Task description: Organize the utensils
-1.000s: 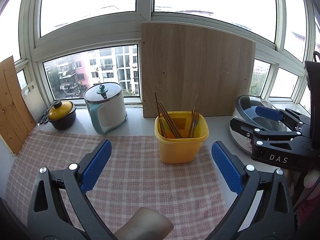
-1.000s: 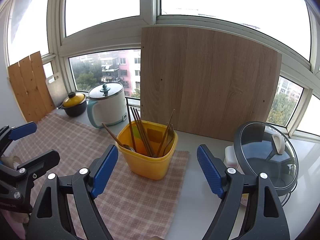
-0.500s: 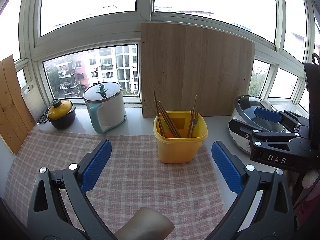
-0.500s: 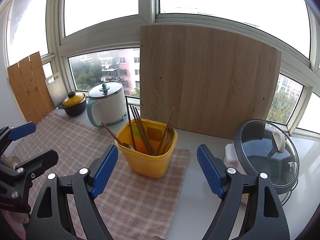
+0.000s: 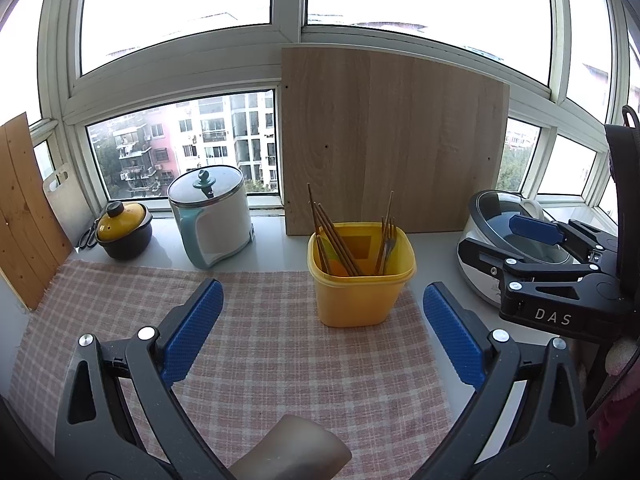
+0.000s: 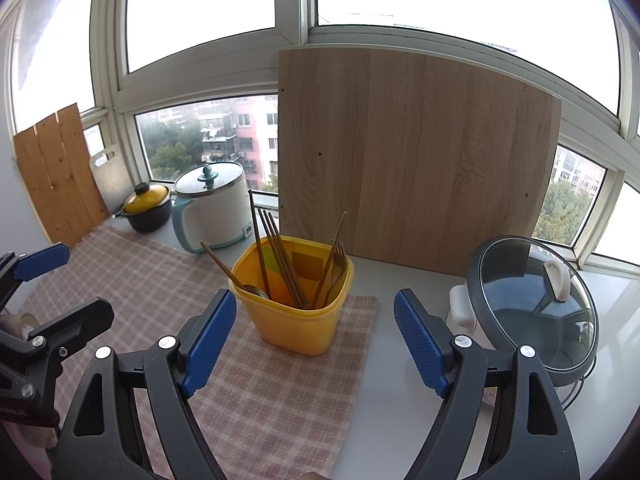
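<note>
While the yellow container (image 6: 294, 304) is standing on the pink checked cloth (image 5: 280, 360) near its far edge, it is holding all the utensils in view: a bundle of dark chopsticks (image 6: 282, 258) is leaning toward the left, the forks (image 6: 338, 264) are standing tines-up at the right, and a spoon (image 6: 240, 280) is lying slanted over the left rim. Behind the container a wooden board (image 6: 416, 160) is leaning against the window. To the left, a white electric pot (image 5: 212, 218) and a small black pot with a yellow lid (image 5: 122, 228) are sitting with their lids on; to the right, a cooker with a glass lid (image 6: 536, 304) is resting on the bare counter.

Compared with a second ago, nothing is shifting: container, utensils and both grippers are staying where they were.

The left gripper (image 5: 320, 332) is hovering over the cloth, pointing down toward the container, its blue pads spread wide with nothing between them. The right gripper (image 6: 316, 340) is angling down likewise, jaws standing apart and empty, the container just beyond its tips.
</note>
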Demonstrator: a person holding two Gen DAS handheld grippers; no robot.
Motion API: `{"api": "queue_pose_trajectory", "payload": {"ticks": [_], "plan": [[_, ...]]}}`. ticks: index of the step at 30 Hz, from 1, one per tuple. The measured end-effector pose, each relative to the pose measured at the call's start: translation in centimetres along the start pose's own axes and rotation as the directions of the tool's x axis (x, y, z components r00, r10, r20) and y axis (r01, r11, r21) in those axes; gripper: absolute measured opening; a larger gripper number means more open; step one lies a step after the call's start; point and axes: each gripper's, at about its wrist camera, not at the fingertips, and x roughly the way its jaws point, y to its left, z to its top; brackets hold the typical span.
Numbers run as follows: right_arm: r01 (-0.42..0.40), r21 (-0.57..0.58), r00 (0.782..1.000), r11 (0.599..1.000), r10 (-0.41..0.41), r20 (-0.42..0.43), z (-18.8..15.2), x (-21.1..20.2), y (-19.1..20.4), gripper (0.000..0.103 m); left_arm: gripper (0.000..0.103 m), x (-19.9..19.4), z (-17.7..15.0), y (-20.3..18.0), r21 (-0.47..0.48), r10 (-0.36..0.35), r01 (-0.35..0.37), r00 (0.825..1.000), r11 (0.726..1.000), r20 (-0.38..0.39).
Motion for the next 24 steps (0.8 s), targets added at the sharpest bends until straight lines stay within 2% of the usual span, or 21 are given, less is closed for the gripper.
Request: {"api": "queue_pose_trajectory", "payload": {"ticks": [24], "plan": [[0.002, 0.011, 1.000, 1.000, -0.001, -0.022, -0.36, 0.39, -0.13, 0.081, 0.102, 0.46, -0.94, 0.39, -0.005, 0.058, -0.058, 0.998, 0.998, -0.016]]}}
